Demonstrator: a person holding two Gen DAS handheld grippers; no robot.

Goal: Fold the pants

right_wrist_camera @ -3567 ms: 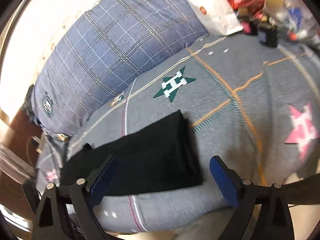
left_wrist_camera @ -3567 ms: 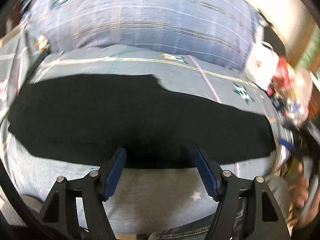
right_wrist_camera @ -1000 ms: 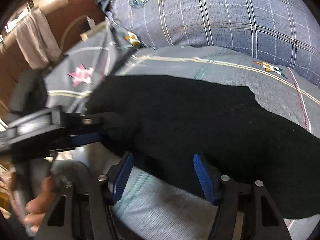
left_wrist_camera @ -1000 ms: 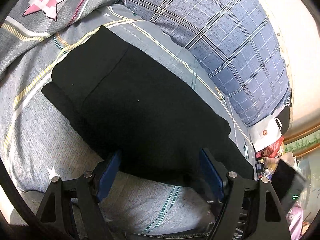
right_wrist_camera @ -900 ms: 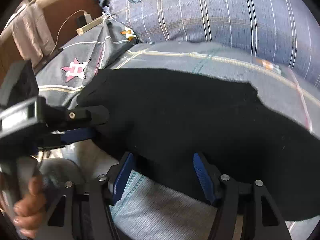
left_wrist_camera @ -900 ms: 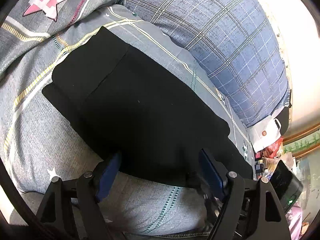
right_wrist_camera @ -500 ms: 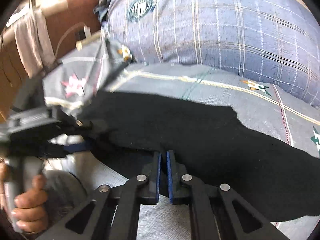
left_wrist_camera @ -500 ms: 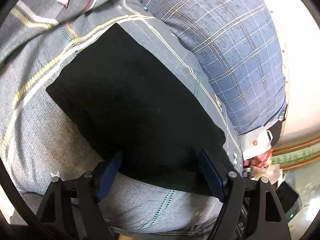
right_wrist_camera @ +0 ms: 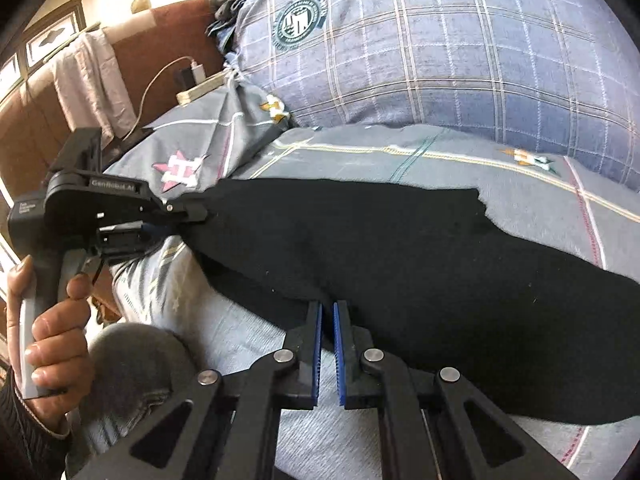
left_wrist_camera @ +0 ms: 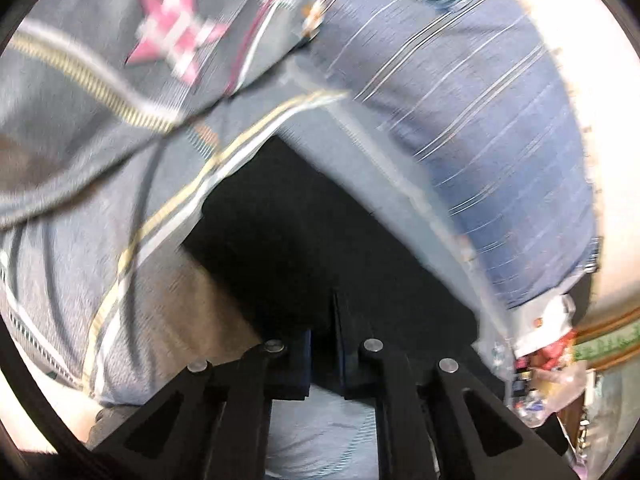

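Note:
The black pants (right_wrist_camera: pixel 400 248) lie folded lengthwise in a long band across the grey patterned bedsheet (right_wrist_camera: pixel 540 184). My right gripper (right_wrist_camera: pixel 327 306) is shut, its blue pads pinching the band's near edge about midway along. In the right wrist view my left gripper (right_wrist_camera: pixel 196 214), held in a person's hand (right_wrist_camera: pixel 52 328), grips the left end of the band. The left wrist view is blurred. There my left gripper (left_wrist_camera: pixel 322 316) has its jaws closing onto the near edge of the pants (left_wrist_camera: pixel 312 240), with dark cloth between the pads.
A large blue plaid pillow (right_wrist_camera: pixel 420 52) lies just behind the pants. A power strip with a cable (right_wrist_camera: pixel 196 90) and a hanging towel (right_wrist_camera: pixel 88 76) are at the far left. A white bag and clutter (left_wrist_camera: pixel 540 328) sit far right. The person's knee (right_wrist_camera: pixel 132 360) is near left.
Both grippers have gone from wide open to closed on the near edge of the pants, the right one first, the left one just now. The left view has swung and blurred.

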